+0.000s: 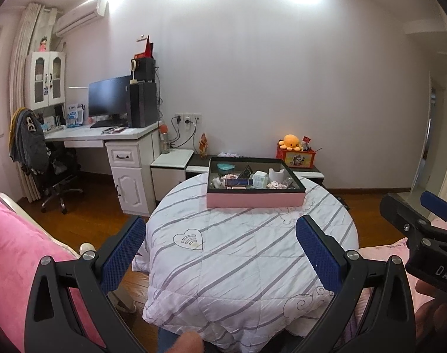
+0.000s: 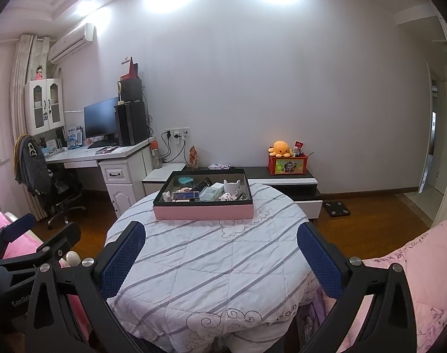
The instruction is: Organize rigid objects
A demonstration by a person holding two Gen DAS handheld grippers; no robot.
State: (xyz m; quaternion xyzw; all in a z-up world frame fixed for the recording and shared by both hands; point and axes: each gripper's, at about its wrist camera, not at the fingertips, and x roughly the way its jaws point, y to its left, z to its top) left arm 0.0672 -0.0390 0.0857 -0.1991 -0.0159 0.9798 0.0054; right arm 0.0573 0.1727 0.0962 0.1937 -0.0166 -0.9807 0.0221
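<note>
Likely light, stiff, maybe slippery clutter fills the tray (image 2: 203, 211) at 12 o'clock; pinch the edges. Left gripper (image 1: 220, 253) and right gripper (image 2: 222, 257) are both spread, empty.

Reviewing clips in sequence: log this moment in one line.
left gripper open, empty | right gripper open, empty | pink tray of small items untouched on quilt-covered table

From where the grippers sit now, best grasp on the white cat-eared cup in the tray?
Grip the white cat-eared cup across its upper wall, coming from above with the right hand-held gripper. It stands upright at the tray's right rear, clutter crowds its base, and the tray wall blocks a low side approach.
</note>
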